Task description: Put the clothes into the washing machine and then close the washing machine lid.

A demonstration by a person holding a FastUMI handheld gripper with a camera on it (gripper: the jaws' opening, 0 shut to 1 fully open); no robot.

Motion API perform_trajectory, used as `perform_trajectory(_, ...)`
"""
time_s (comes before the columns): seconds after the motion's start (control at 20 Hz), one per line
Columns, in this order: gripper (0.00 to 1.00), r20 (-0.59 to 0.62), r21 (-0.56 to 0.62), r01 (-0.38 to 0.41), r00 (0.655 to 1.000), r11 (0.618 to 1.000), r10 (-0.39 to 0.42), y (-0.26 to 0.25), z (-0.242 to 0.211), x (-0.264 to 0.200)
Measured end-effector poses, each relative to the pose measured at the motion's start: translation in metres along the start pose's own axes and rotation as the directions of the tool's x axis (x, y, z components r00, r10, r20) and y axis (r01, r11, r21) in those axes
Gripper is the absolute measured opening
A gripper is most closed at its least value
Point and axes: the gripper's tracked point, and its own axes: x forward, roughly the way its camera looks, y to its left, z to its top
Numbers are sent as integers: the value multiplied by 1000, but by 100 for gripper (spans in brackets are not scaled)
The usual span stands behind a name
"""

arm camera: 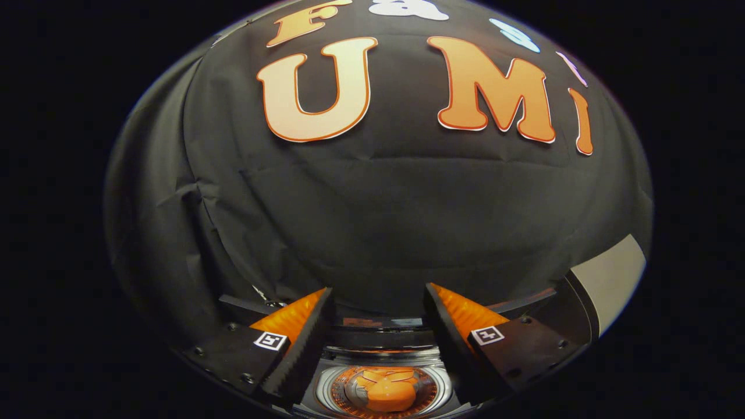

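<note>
The gripper (378,314) is held above the washing machine (384,355), its camera looking out level toward the booth's black cloth wall (372,221) and not down at the work, so that the machine sits low, under and between the two fingers. The fingers (302,343) stand wide apart and hold nothing; the gap between their ridged inner faces is bare, and each carries a small square marker on its upper side. Below that gap the top opening of the washing machine shows as a round drum (384,391) with a pale ring around its rim and a shiny, perforated-looking inner wall. Inside the drum lies the clothes (385,391), a small orange bundle resting at the bottom, well below the fingertips and not touching them. Just beyond the opening, between the two fingers, a dark band with a lighter strip runs across, which seems to be the rear part of the machine's top; whether it is the control panel or the folded lid cannot be told. To the right, beyond the right finger, a pale flat panel with a dark edge (608,279) rises at a slant; what it belongs to is not clear. The cloth wall behind hangs in loose folds, most of them toward the left side.
</note>
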Motion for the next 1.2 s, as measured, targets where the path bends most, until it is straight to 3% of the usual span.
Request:
perform_trajectory(0.85, 99, -30, -4, -20, 999, 1000, 19, 9, -71, -77)
perform_trajectory(1.2, 98, -154, 22, -43, 987, 999, 45, 17, -154, -84)
